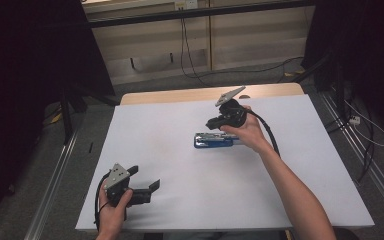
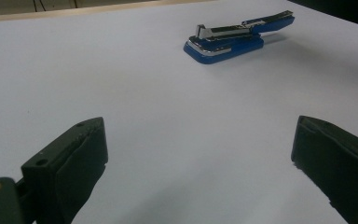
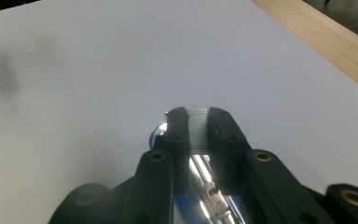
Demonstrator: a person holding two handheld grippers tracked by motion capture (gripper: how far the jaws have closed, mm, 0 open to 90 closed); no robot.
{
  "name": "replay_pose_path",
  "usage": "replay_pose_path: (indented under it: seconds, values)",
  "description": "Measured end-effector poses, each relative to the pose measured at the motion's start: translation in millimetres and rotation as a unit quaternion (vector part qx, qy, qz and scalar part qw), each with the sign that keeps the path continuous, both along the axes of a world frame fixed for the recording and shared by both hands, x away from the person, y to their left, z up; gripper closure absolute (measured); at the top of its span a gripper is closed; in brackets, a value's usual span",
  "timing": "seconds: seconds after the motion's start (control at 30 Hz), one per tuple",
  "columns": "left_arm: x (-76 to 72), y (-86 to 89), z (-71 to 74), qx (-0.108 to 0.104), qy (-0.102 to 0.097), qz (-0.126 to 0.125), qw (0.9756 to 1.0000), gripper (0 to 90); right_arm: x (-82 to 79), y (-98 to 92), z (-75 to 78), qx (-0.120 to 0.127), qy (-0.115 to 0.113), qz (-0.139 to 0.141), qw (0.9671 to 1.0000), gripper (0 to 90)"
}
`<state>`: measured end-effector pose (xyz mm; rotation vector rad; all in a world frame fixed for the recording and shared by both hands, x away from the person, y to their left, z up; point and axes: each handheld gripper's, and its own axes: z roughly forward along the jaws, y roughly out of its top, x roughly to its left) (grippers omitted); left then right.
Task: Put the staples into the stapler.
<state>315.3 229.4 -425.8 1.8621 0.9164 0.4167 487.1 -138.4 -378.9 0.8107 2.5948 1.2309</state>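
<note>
- The table point(image 1: 180, 200) carries a white top that takes up most of the high view, with a strip of pale wood along its far edge; a bare stretch of white lies between the two hands.
- The person's right forearm comes in from the bottom right and reaches toward the table's middle, the hand wrapped round the right claw point(image 1: 219, 126), which has a grey three-cornered plate on top and a black cable trailing back along the wrist.
- The left claw point(image 1: 147, 181) sits near the front left edge of the table, held in the person's left hand and pointing to the right across the table. In the left gripper view its two black jaws stand wide apart with nothing between them but bare white table.
- The blue stapler point(image 1: 213, 140) lies flat near the middle of the table, just under the right hand and well apart from the left claw. In the left gripper view its chrome magazine is laid open on top of the blue base.
- In the right gripper view the right claw point(image 3: 198, 128) is closed to a narrow gap on a small silvery strip of staples point(image 3: 197, 128), held over the stapler's open chrome channel point(image 3: 205, 179); the pads look pressed on the strip's two sides, though the close, dim view makes the contact hard to judge for certain.
</note>
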Motion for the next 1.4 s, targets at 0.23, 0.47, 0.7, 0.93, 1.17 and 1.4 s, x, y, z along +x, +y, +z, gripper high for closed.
replay_pose_path:
  seconds: [0.23,0.47,0.7,0.93,1.17,1.4]
  values:
    - [0.6,-1.1,-0.9,0.001,0.003,0.000,1.0000,3.7,9.4,15.6,-8.2,-0.016,0.010,0.007,0.9998,79.3]
    - [0.5,-2.3,-1.0,0.002,0.002,-0.005,1.0000,3.7,16.9,27.9,-9.8,-0.021,0.018,0.016,0.9995,79.3]
    - [0.6,-1.8,-1.1,-0.001,0.004,-0.005,1.0000,3.7,21.7,38.6,-17.1,-0.038,0.031,0.035,0.9982,79.2]
    - [1.0,-1.6,-1.3,-0.001,0.004,-0.005,1.0000,3.7,24.0,38.6,-15.3,-0.047,0.017,0.046,0.9977,79.3]
    - [-0.3,-1.4,-0.2,0.002,0.002,-0.008,1.0000,3.7,25.6,34.7,-18.7,-0.043,0.017,0.059,0.9972,79.2]
    - [-0.2,-0.2,-0.4,0.001,0.003,-0.003,1.0000,3.7,26.8,35.9,-23.1,-0.039,0.018,0.082,0.9957,79.3]
